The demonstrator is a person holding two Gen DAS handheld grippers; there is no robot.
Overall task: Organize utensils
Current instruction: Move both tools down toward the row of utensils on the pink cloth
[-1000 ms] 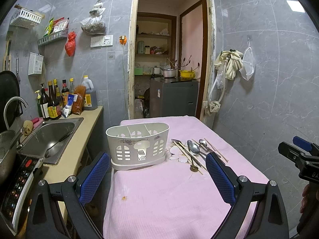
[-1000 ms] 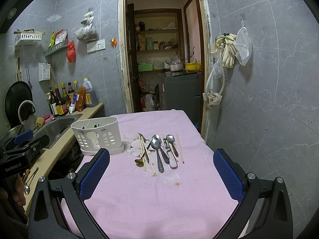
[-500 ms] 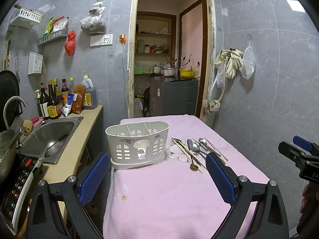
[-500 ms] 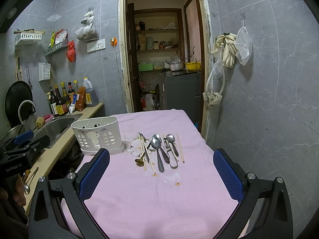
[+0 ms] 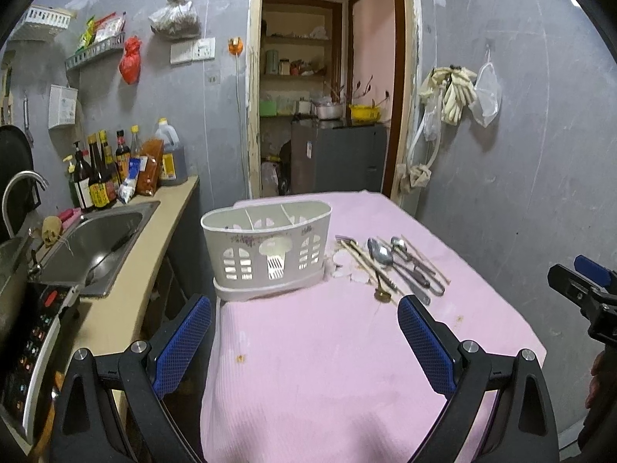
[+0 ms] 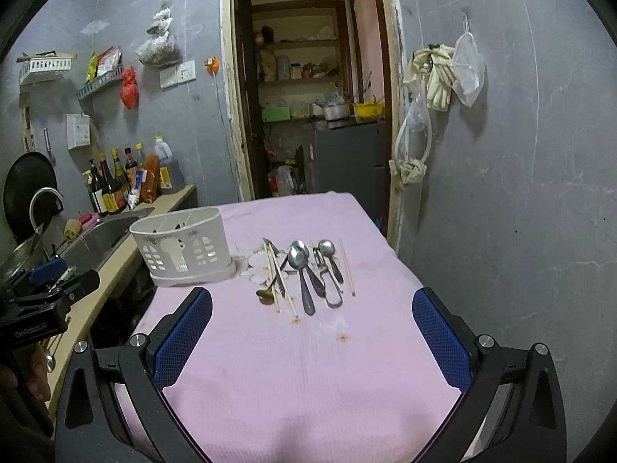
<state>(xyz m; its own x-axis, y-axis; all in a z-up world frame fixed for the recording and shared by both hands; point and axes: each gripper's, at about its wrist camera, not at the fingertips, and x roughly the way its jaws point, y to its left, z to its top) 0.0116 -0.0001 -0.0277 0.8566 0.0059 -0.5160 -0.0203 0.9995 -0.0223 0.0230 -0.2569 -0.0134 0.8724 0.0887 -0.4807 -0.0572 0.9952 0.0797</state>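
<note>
A white slotted utensil caddy (image 5: 266, 247) (image 6: 183, 249) with three compartments stands on the pink-covered table (image 5: 327, 351) (image 6: 308, 366), at its left side. To its right lie metal spoons (image 6: 302, 270) (image 5: 380, 254), a fork (image 5: 349, 245), a small brass spoon (image 6: 266, 295), tongs (image 6: 329, 281) and wooden chopsticks (image 6: 346, 266) in a loose row. My left gripper (image 5: 304, 335) is open, near the table's front edge, facing the caddy. Over the front of the table my right gripper (image 6: 312, 330) is open too, pointing at the utensils. Neither holds anything.
A counter with a steel sink (image 5: 96, 239), sauce bottles (image 5: 100, 177) and a stove panel (image 5: 27, 351) runs along the left. A doorway (image 5: 327, 115) opens behind the table. Grey wall with hanging gloves (image 5: 451, 92) closes the right side. A hand (image 6: 23, 382) holds the left gripper.
Both views are almost unchanged; the left gripper has drifted very slightly, and nothing on the table has moved.
</note>
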